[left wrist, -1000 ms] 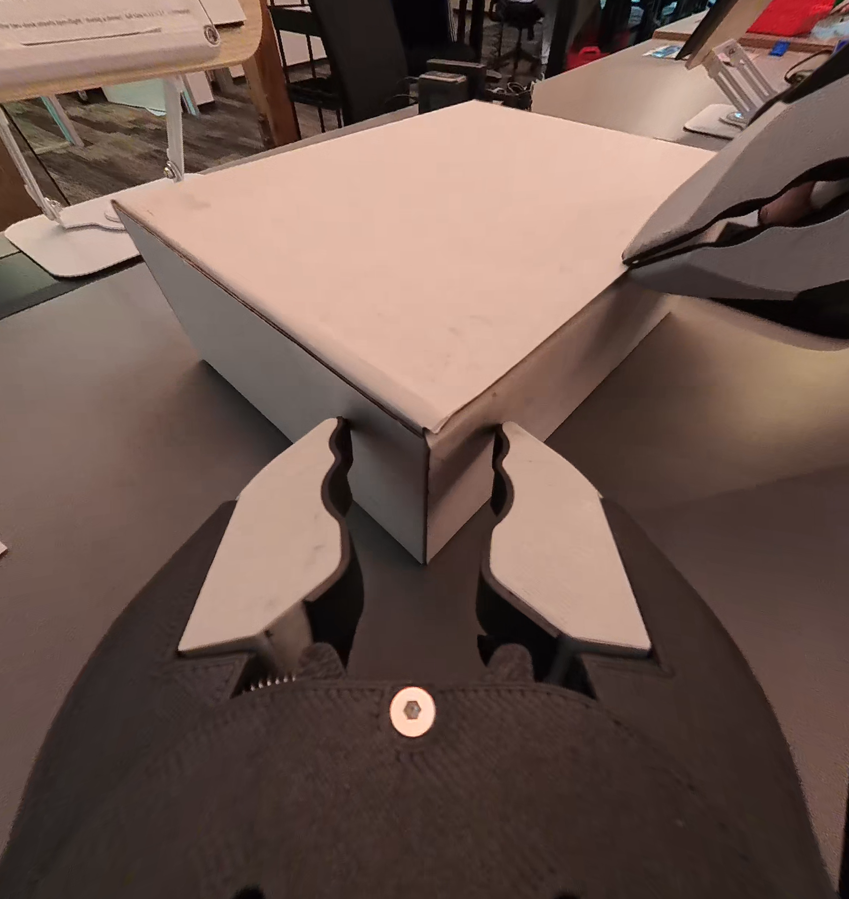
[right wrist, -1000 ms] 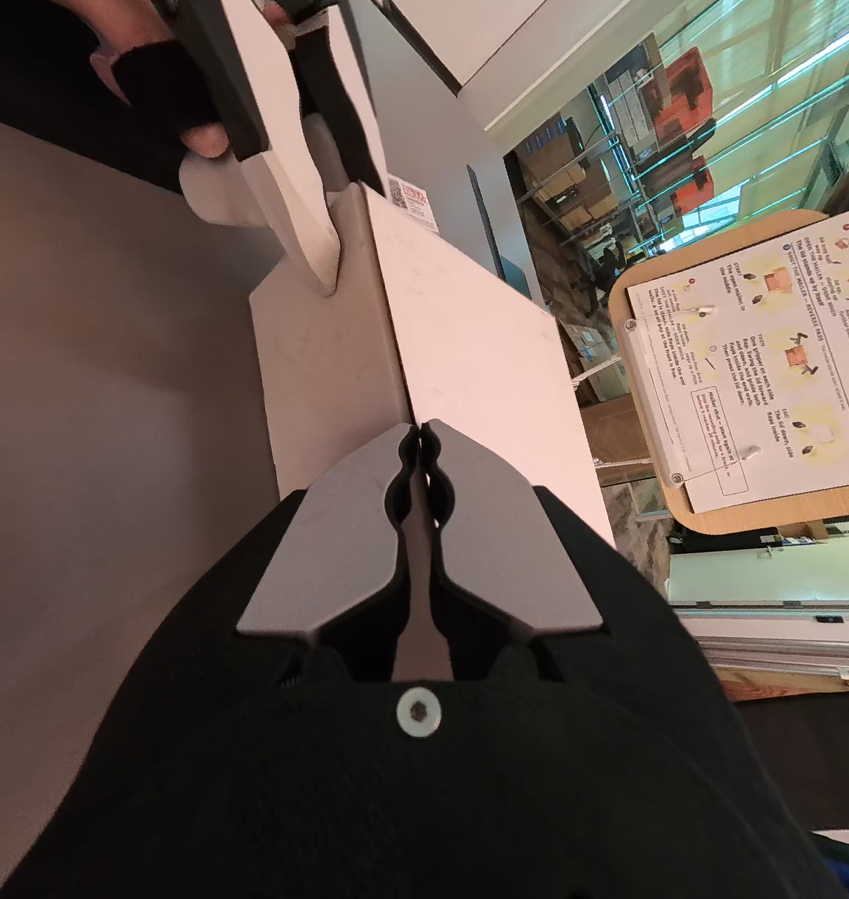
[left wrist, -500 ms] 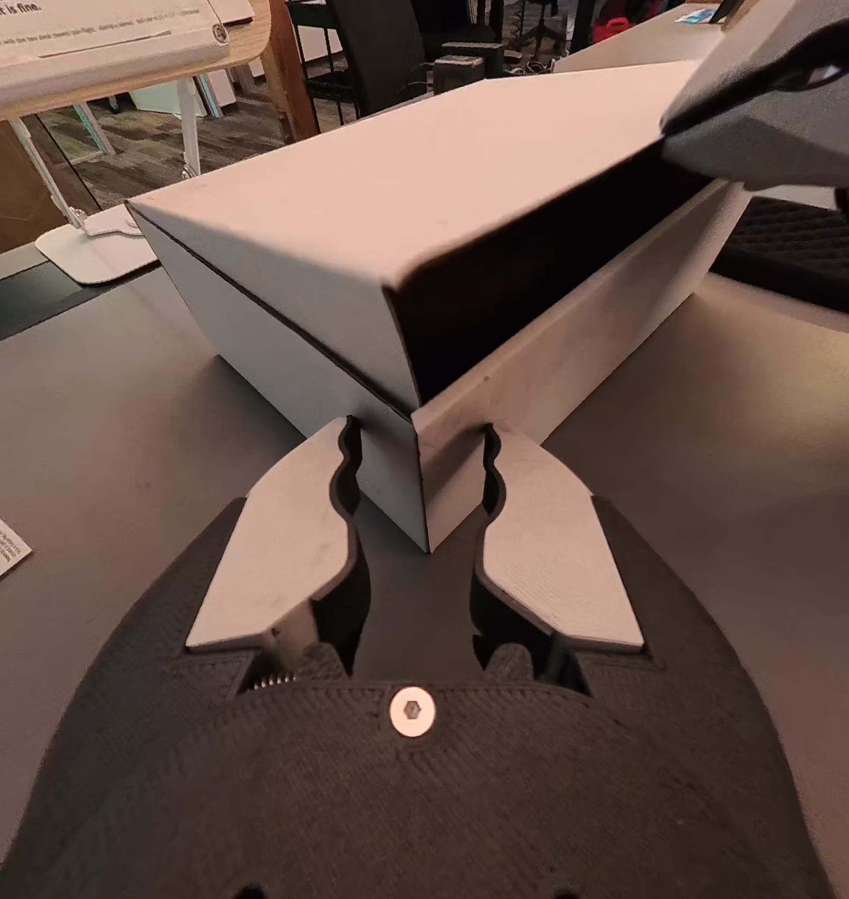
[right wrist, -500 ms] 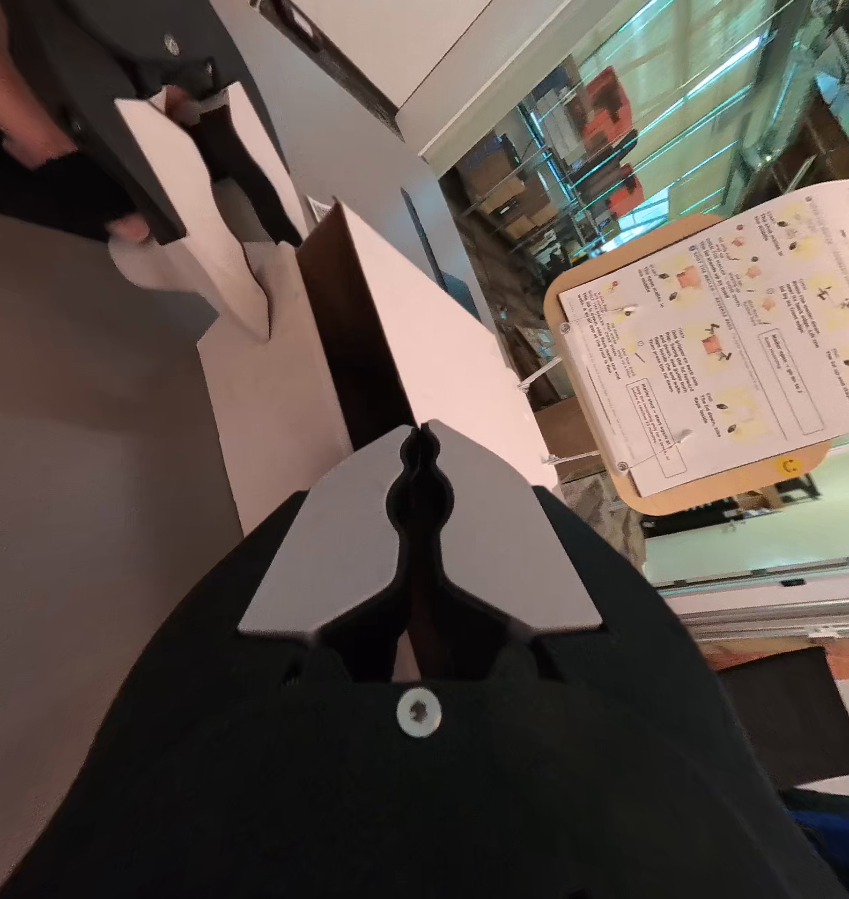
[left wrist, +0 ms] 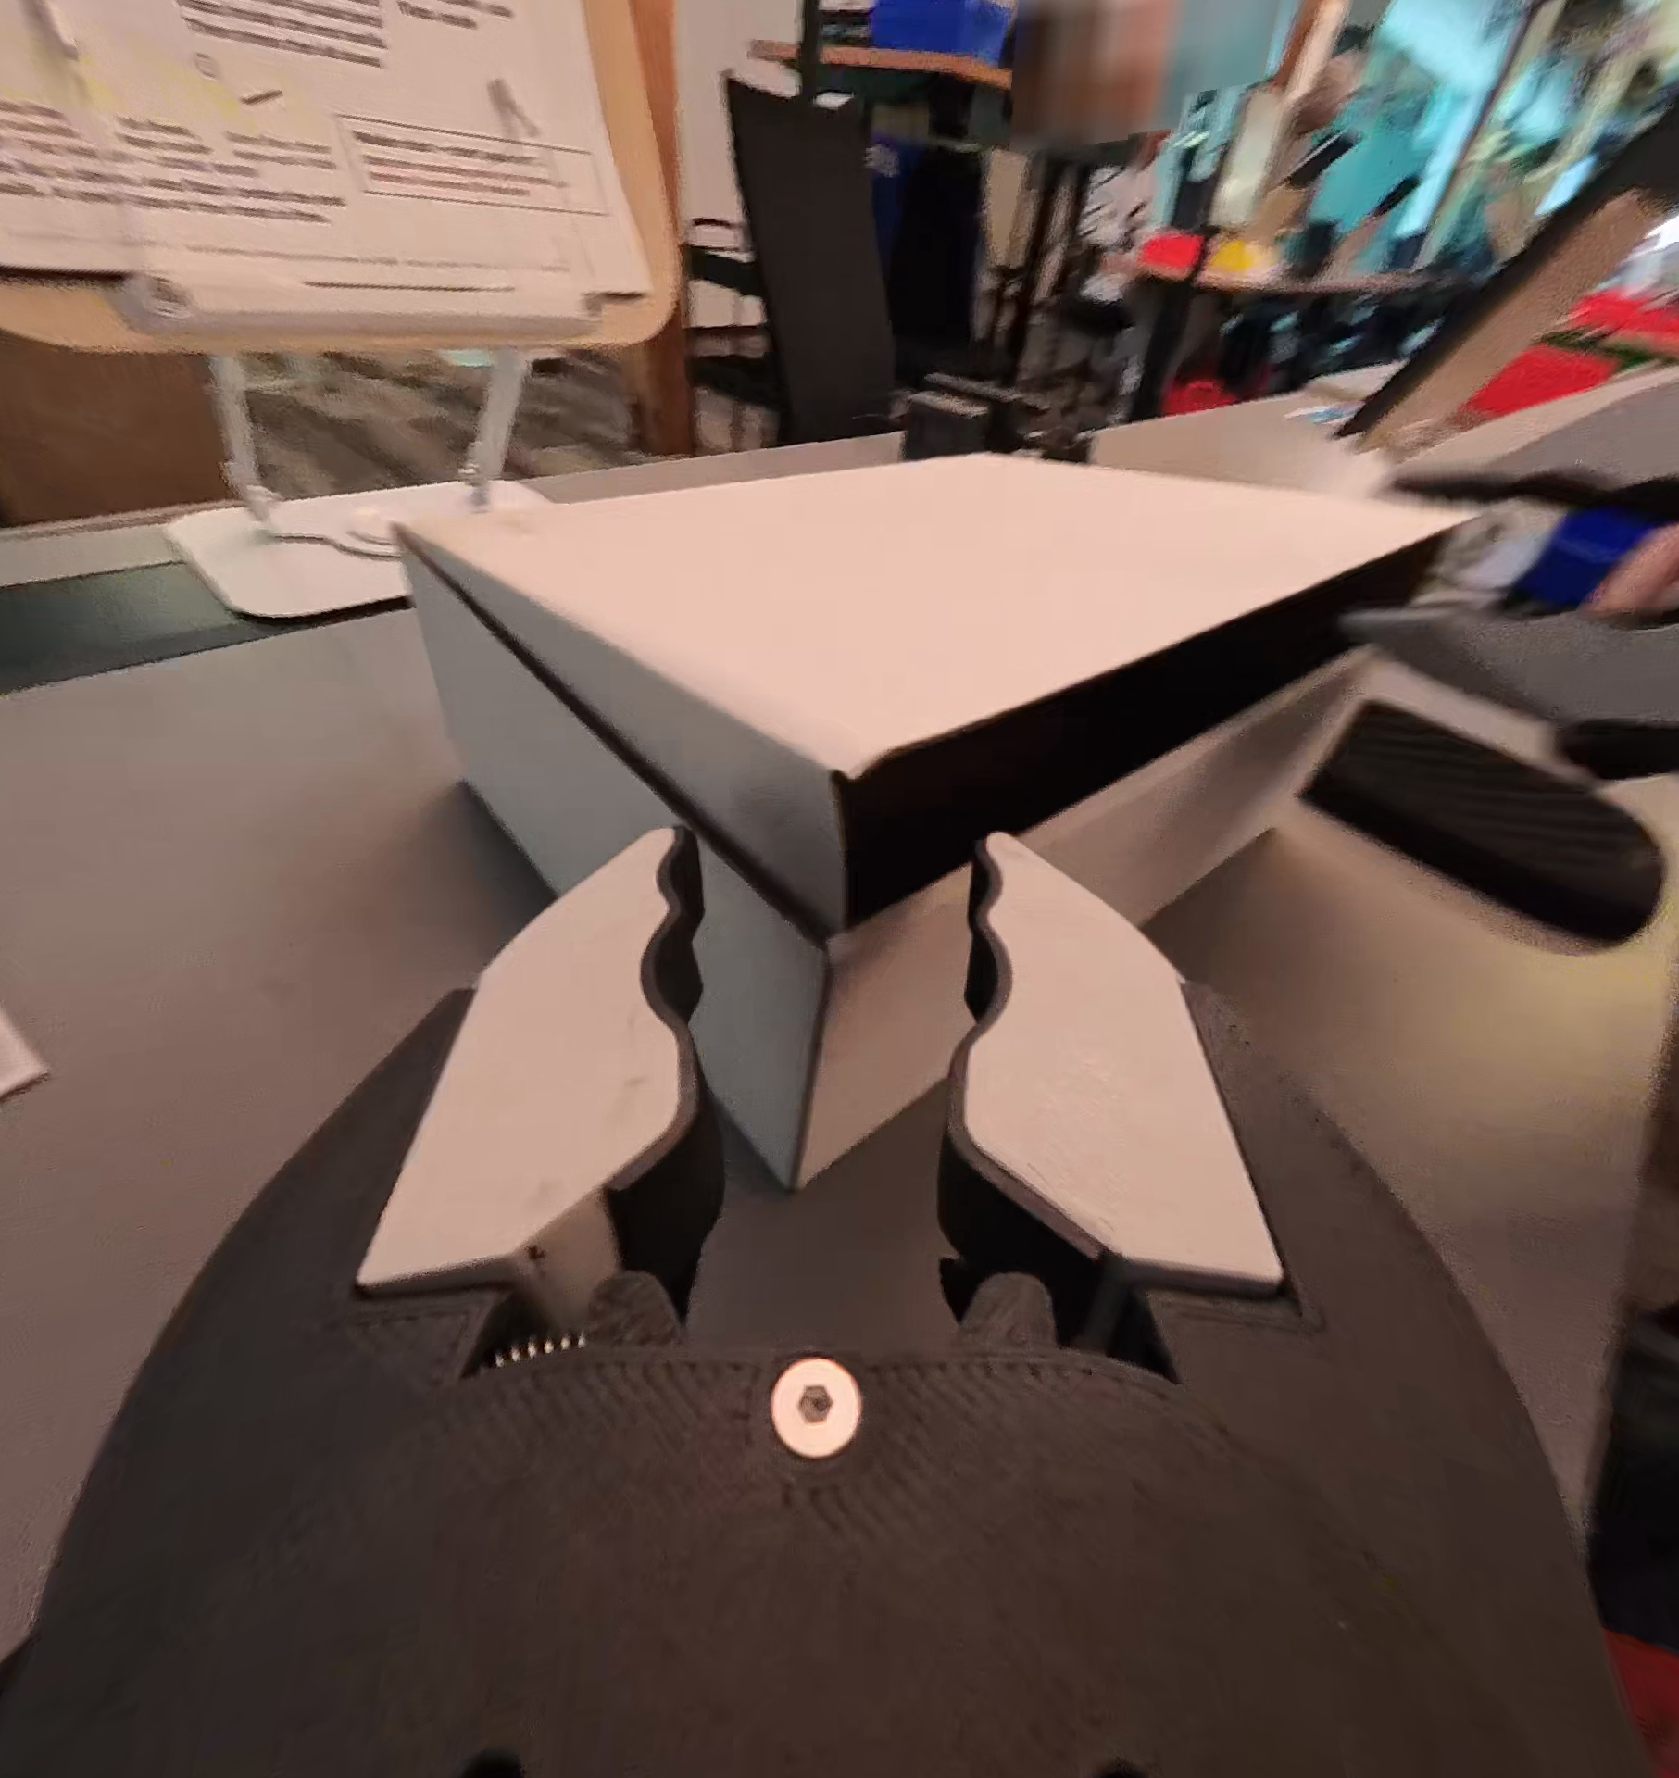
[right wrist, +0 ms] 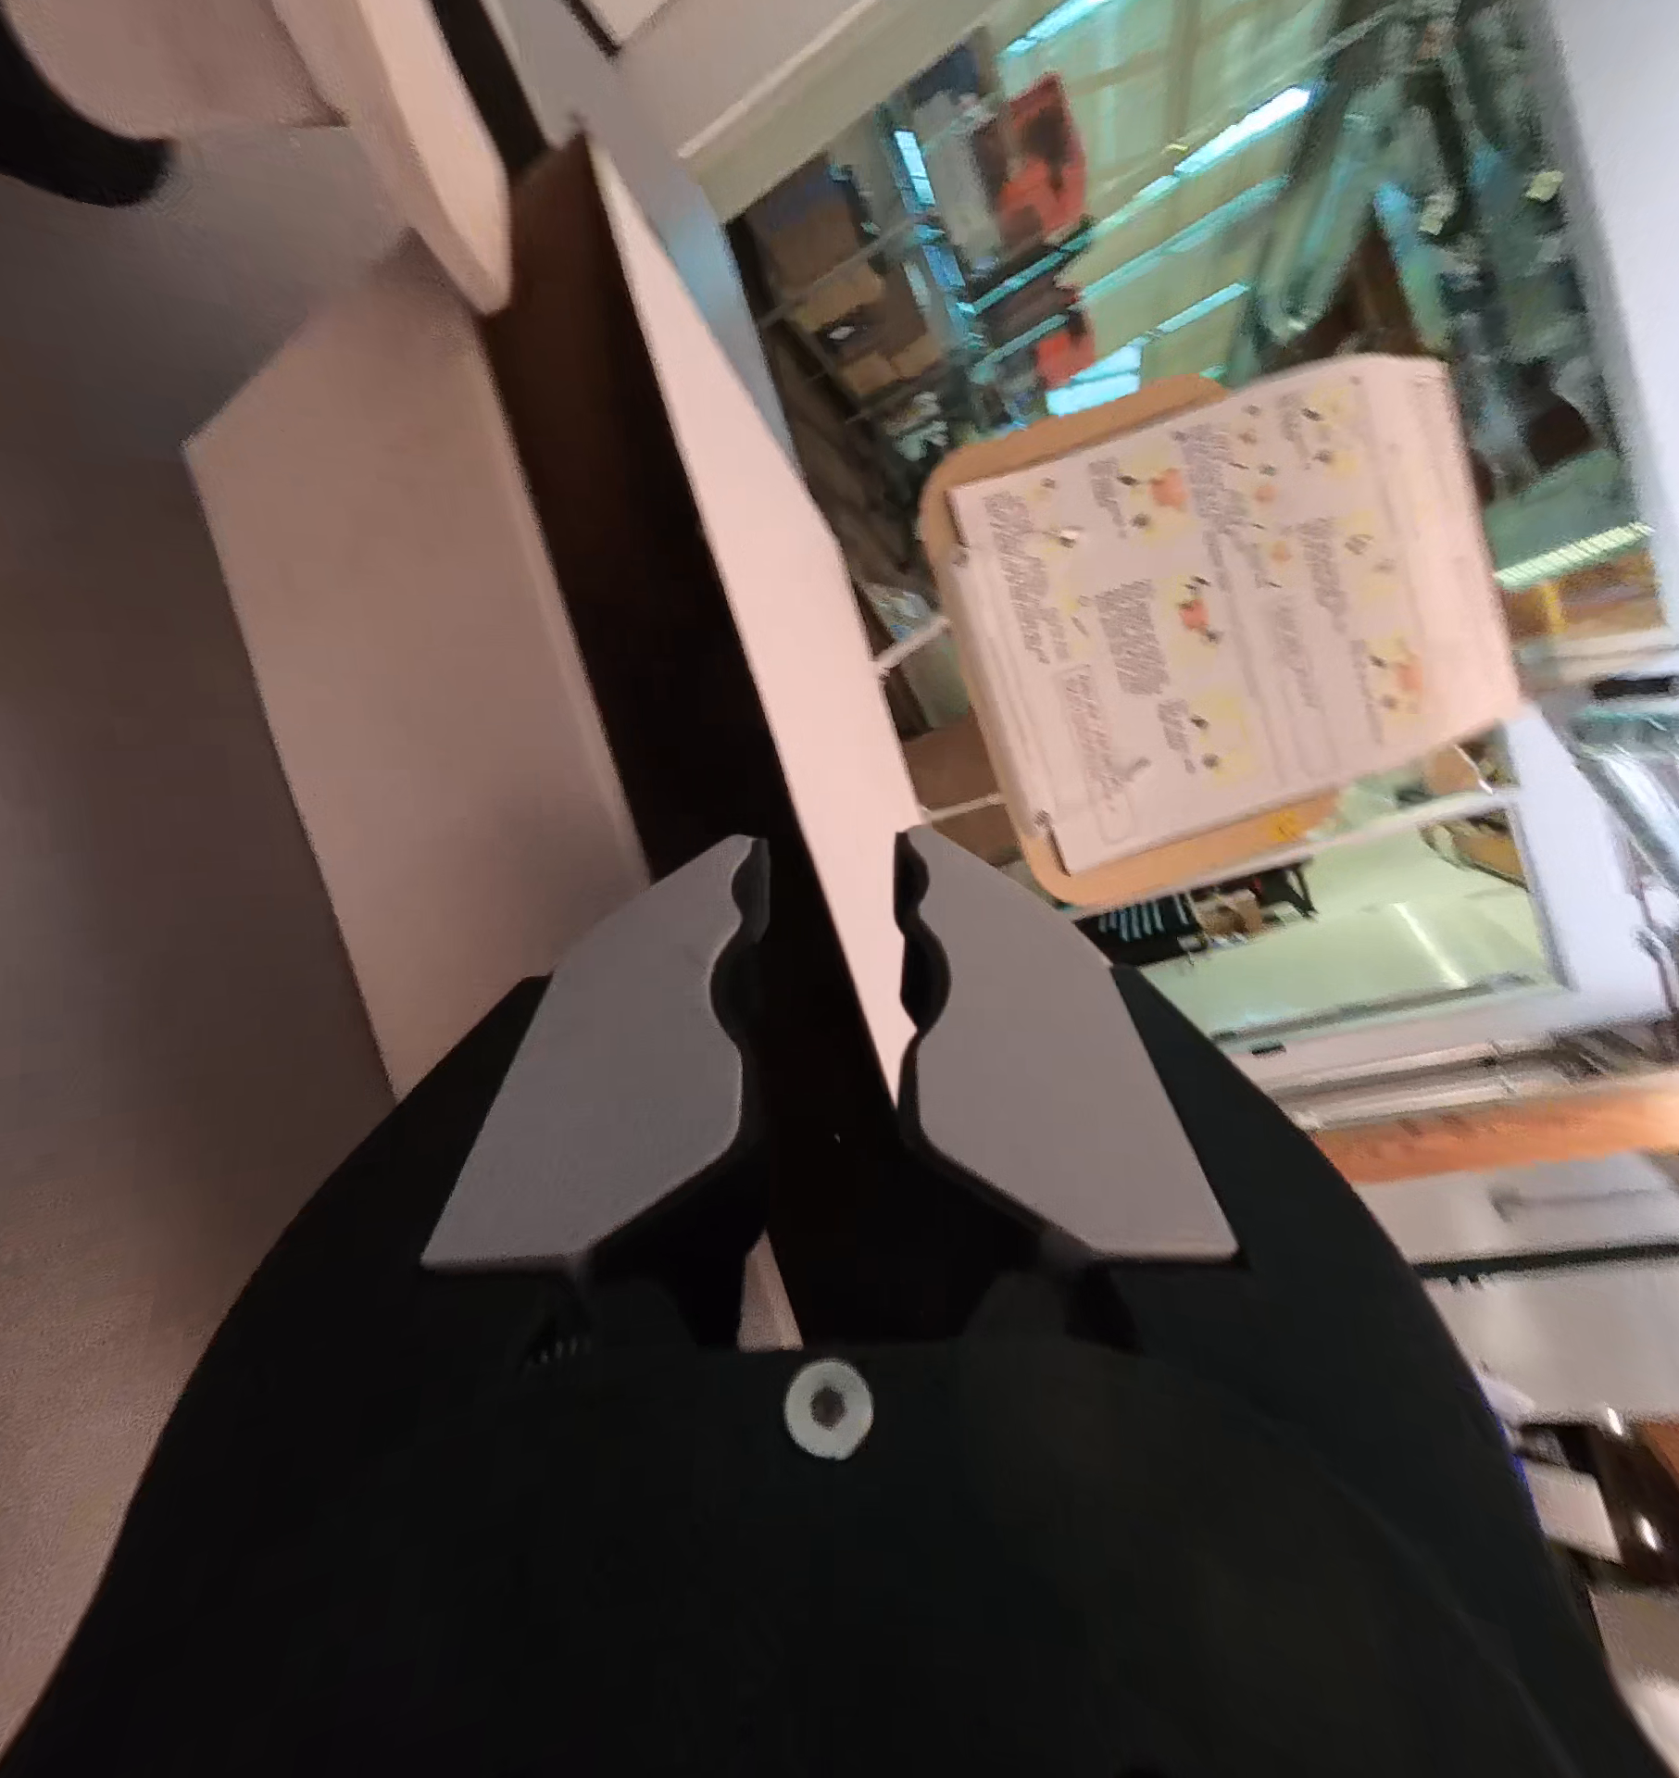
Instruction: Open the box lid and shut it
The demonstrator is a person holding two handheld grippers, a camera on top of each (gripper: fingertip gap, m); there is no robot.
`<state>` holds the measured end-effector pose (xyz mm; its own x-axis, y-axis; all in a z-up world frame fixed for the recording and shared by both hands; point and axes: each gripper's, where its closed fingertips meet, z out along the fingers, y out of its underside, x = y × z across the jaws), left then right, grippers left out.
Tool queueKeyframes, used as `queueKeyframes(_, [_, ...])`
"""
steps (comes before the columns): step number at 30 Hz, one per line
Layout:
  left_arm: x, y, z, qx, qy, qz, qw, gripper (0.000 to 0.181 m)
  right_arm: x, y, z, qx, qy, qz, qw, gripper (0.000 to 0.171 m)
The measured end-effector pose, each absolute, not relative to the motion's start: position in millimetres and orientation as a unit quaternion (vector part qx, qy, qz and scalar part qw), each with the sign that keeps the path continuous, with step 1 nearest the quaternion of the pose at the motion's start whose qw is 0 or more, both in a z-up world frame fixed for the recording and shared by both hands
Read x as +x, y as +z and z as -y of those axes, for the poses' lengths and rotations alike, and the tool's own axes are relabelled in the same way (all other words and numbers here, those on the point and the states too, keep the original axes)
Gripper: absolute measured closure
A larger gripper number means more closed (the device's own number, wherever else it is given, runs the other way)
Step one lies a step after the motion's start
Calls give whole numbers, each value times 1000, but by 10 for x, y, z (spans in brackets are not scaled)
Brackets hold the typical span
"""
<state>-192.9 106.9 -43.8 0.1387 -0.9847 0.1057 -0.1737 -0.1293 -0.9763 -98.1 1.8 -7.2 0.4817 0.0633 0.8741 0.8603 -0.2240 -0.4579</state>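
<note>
1. The white cardboard box [left wrist: 614, 770] sits on the grey tabletop [left wrist: 142, 818], its flat white lid [left wrist: 912, 616] raised, a dark gap showing beneath.
2. Left gripper [left wrist: 830, 962] is spread, straddling the box's near corner.
3. Right gripper [right wrist: 830, 924] is spread around the lid's edge, not pinching.
4. An instruction sheet on a stand [left wrist: 316, 164] stands behind.

the grey table [left wrist: 191, 818] to your left of the box [left wrist: 566, 770] lies open. the raised lid [left wrist: 912, 616] leaves a dark gap along the front; your right gripper [right wrist: 830, 856] straddles its edge there. a paper stand [left wrist: 335, 539] blocks the far left.
</note>
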Motion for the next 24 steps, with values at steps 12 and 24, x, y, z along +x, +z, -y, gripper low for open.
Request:
queueKeyframes(12, [-1843,-481,-1217,-622,-264,-528,515,165,217,-380,669,-754,-177,-45,631,146])
queueKeyframes(24, [-2129,-272,-1132,-600,-336,-586,429,127,127,-322,837,-757,-289,53,584,119])
